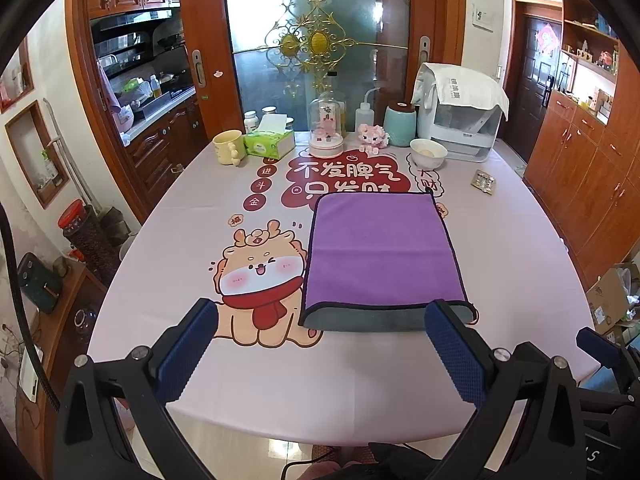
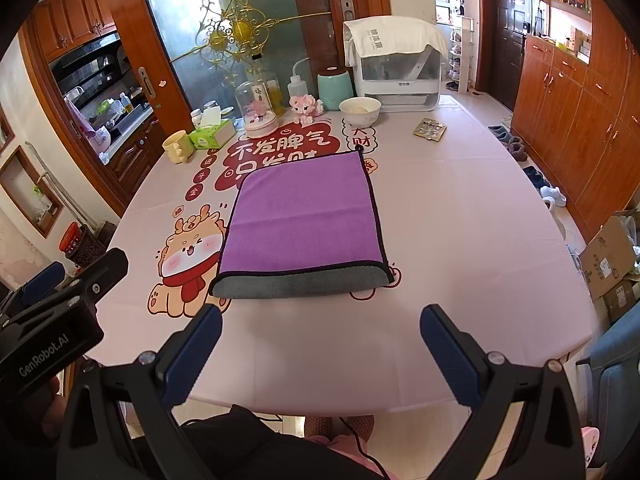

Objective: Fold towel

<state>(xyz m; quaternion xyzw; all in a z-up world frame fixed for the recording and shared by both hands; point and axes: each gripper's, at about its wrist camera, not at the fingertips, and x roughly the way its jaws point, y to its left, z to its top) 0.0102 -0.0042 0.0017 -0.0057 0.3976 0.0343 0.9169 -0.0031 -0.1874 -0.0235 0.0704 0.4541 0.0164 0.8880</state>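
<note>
A purple towel [image 1: 380, 248] with a grey underside and dark trim lies folded flat on the pink printed tablecloth [image 1: 160, 288]; a grey strip shows along its near edge. It also shows in the right wrist view [image 2: 308, 220]. My left gripper [image 1: 322, 314] is open and empty, held just short of the towel's near edge, its right finger overlapping the near right corner in the view. My right gripper [image 2: 320, 318] is open and empty, a little short of the near edge. The left gripper's body [image 2: 52, 320] shows at the left of the right wrist view.
At the table's far side stand a yellow mug [image 1: 229, 146], tissue box [image 1: 270, 142], glass dome [image 1: 326, 130], squeeze bottle [image 1: 365, 116], teal jar [image 1: 400, 124], white bowl [image 1: 428, 153], white appliance [image 1: 460, 120] and blister pack [image 1: 484, 182]. Cabinets stand right, cardboard boxes [image 2: 608, 256] on the floor.
</note>
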